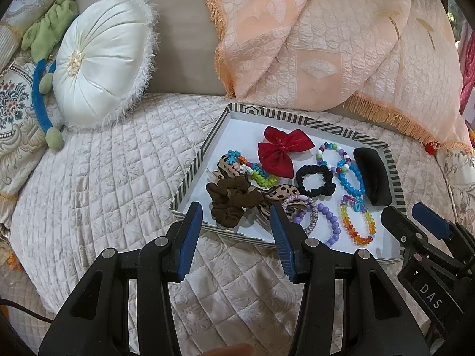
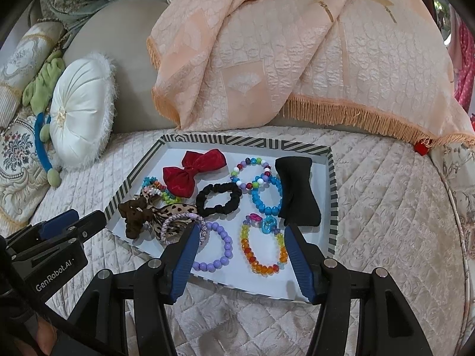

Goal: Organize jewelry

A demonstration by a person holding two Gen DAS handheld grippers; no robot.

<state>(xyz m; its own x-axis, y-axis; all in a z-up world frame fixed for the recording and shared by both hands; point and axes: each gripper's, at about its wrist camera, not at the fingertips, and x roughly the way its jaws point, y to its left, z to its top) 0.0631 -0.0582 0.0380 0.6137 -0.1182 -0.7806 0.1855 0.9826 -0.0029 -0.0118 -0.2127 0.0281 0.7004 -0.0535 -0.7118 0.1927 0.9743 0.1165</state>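
Observation:
A white tray with a striped rim (image 1: pixel 193 169) (image 2: pixel 130 181) lies on the quilted seat. It holds a red bow (image 1: pixel 279 148) (image 2: pixel 193 172), a black scrunchie (image 1: pixel 302 178) (image 2: pixel 202 200), a brown scrunchie (image 1: pixel 231 201) (image 2: pixel 133 213), a leopard-print bow (image 2: pixel 175 210), a purple bead bracelet (image 1: pixel 334 222) (image 2: pixel 227 243), a rainbow bead bracelet (image 1: pixel 360 240) (image 2: pixel 261 268), a blue bead bracelet (image 2: pixel 258 201) and a black cushion (image 1: pixel 371 175) (image 2: pixel 297 190). My left gripper (image 1: pixel 236 210) hovers open over the tray's near left corner. Over the purple and rainbow bracelets my right gripper (image 2: pixel 242 227) stands open, holding nothing.
A peach fringed blanket (image 1: pixel 326 44) hangs over the backrest behind the tray. At the left lean a round white cushion (image 1: pixel 98 68), a green and blue plush toy (image 1: pixel 41 101) and floral pillows (image 1: pixel 14 109). Bare quilted seat (image 1: pixel 104 163) stretches left of the tray.

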